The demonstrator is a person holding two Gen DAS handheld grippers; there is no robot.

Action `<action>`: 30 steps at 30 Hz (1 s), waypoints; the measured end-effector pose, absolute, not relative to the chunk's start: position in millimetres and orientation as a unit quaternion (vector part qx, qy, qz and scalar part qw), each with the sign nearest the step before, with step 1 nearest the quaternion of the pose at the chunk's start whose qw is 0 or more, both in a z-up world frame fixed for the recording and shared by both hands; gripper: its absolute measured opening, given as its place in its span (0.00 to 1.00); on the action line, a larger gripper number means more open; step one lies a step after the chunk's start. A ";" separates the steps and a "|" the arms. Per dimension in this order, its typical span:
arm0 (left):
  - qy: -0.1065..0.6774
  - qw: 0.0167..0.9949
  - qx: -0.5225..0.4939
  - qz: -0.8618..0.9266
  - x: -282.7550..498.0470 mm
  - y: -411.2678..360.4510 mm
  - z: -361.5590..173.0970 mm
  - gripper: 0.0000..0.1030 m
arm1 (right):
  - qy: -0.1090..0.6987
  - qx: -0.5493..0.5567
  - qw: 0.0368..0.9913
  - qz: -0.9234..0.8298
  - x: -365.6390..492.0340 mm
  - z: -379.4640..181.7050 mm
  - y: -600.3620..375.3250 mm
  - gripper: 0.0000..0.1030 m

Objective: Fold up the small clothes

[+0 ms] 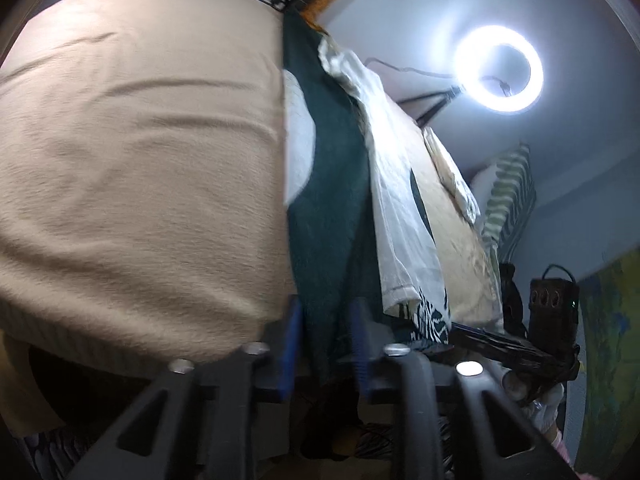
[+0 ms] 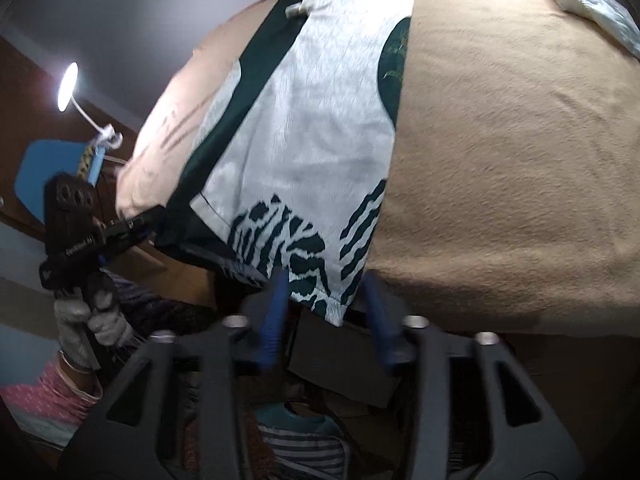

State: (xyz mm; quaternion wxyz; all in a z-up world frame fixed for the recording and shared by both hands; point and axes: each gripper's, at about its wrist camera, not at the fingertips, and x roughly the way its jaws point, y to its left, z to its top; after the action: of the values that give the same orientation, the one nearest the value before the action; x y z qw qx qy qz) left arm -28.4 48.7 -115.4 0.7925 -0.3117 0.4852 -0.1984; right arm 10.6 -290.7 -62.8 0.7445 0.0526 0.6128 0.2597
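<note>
Blanket [image 2: 500,160]: a tan, fuzzy cover fills most of both views; in the right wrist view it spreads from 12 to 4 o'clock, in the left wrist view from 9 to 12 o'clock.
Garment [image 2: 304,128]: a small white and dark green piece with a zebra-like print at its hem lies flat on the blanket. In the right wrist view its long axis runs from the hem at 6 o'clock up to the far end at 12 o'clock, leaning slightly right. In the left wrist view it shows as a narrow strip from 6 to 12 o'clock, the dark green side toward 9 o'clock.
Left gripper [image 1: 325,320]: its blue pads stand close together with the dark green edge of the garment running between them; the view is too blurred to tell whether they pinch the cloth. In the right wrist view it sits at 9 o'clock, its tips at the garment's dark corner, held by a gloved hand [image 2: 86,316].
Right gripper [image 2: 327,280]: jaws partly apart, straddling the printed hem corner at the blanket's near edge; the pads flank the cloth without visibly pressing on it.
Ring light [image 1: 500,68]: glowing at 2 o'clock in the left wrist view.
</note>
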 end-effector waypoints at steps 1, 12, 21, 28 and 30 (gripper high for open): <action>0.486 0.794 -0.306 -0.200 -27.6 45.0 -115.9 0.00 | 0.607 0.033 0.753 0.252 8.0 -62.3 -287.5 0.06; 0.486 0.797 -0.297 -0.202 -28.2 46.4 -112.7 0.00 | 0.602 0.131 0.742 0.265 4.5 -68.5 -324.5 0.03; 0.484 0.799 -0.291 -0.207 -26.6 51.6 -98.6 0.00 | 0.592 0.193 0.726 0.293 12.8 -56.4 -335.9 0.03; 0.468 0.805 -0.288 -0.224 -3.3 47.8 -70.5 0.00 | 0.575 0.220 0.731 0.294 43.1 -45.3 -337.7 0.03; 0.463 0.807 -0.289 -0.224 7.1 50.7 -63.5 0.00 | 0.566 0.226 0.737 0.293 54.7 -38.8 -339.7 0.03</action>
State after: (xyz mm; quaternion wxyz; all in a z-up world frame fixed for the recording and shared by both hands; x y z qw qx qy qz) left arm 7.1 50.7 -63.5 0.8074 -0.2895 0.4626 -0.2244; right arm 54.7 -339.7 -38.8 0.7368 0.2260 0.5659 0.2929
